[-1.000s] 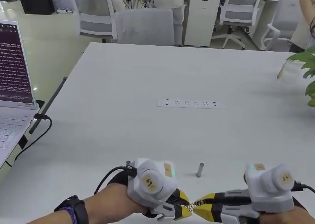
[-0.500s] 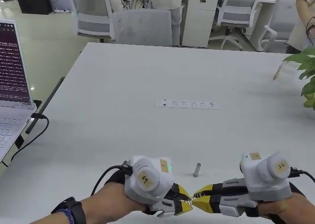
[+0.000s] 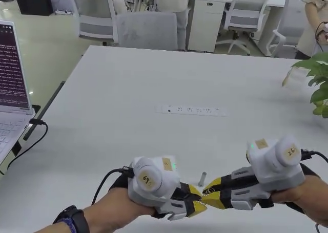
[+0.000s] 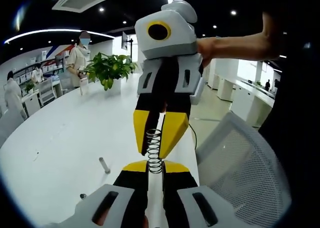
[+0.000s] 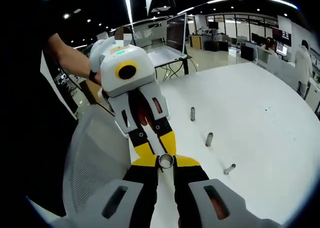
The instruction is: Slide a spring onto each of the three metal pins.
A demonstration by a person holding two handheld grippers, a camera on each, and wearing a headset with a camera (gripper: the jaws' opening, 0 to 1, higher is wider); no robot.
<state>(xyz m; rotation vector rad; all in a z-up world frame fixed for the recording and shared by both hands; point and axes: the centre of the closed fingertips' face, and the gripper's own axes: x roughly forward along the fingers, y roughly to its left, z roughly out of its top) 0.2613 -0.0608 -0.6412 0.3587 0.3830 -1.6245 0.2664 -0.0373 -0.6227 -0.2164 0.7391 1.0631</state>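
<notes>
At 6 o'clock of the white table [image 3: 154, 89], the left gripper [image 4: 155, 167] is clenched on the near end of a spring [image 4: 154, 149]. The far end of the spring sits between the tips of the right gripper [image 5: 166, 164], which grasps it too, tip to tip with the left one. A metal pin [image 3: 202, 179] stands on the table just at 12 o'clock of the tips, not touching them.

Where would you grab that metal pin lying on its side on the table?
Across the middle of the fallen pin, coming straight down from above with jaws either side of its length. It lies flat on the table, round and thin, so its ends offer little hold.
</notes>
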